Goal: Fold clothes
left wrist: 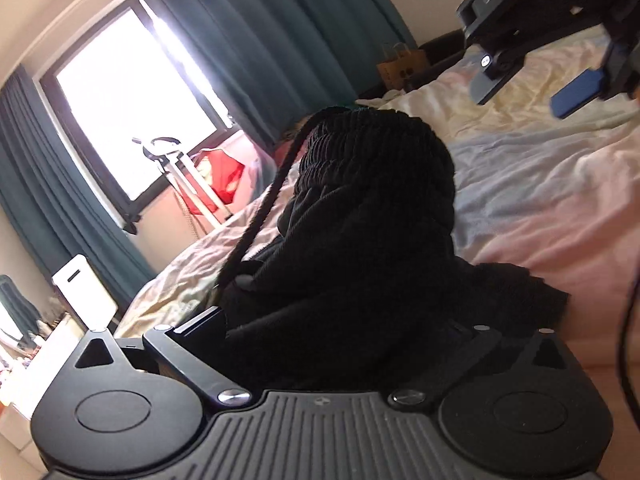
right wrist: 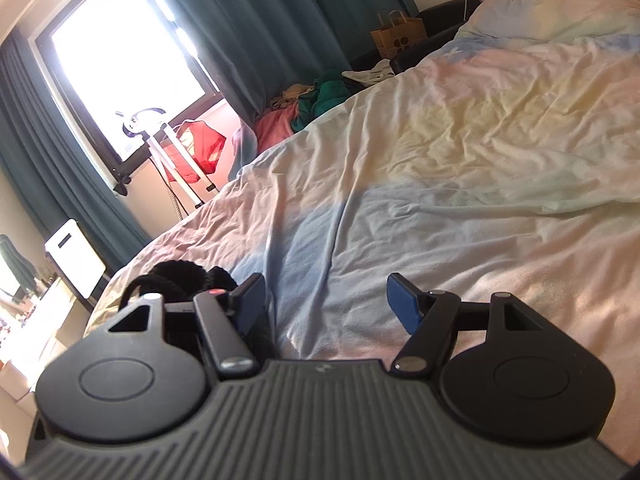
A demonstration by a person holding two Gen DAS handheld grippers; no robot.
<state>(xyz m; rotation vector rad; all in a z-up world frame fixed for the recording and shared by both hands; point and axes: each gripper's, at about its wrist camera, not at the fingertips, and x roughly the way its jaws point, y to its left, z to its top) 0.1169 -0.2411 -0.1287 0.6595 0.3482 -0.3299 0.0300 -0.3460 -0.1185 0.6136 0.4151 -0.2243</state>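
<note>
A black ribbed garment [left wrist: 372, 208] lies heaped on the pastel bed sheet [left wrist: 540, 184], rising right in front of my left gripper [left wrist: 340, 320]. Its jaws stand wide apart, and the cloth lies between them and hides the fingertips. A black cord [left wrist: 264, 208] hangs down the heap's left side. In the right wrist view the same garment [right wrist: 180, 276] shows only as a dark edge at the lower left. My right gripper [right wrist: 328, 300] is open over bare sheet [right wrist: 440, 160] with nothing between its blue pads. It also shows in the left wrist view as the right gripper [left wrist: 532, 92], above the bed at the upper right.
A window [right wrist: 120, 48] with teal curtains [right wrist: 260, 20] fills the far wall. Beside the bed are a pile of coloured clothes [right wrist: 316, 96], a brown paper bag [right wrist: 396, 36], a red bag [right wrist: 200, 148] on a white stand and a white appliance [right wrist: 76, 260].
</note>
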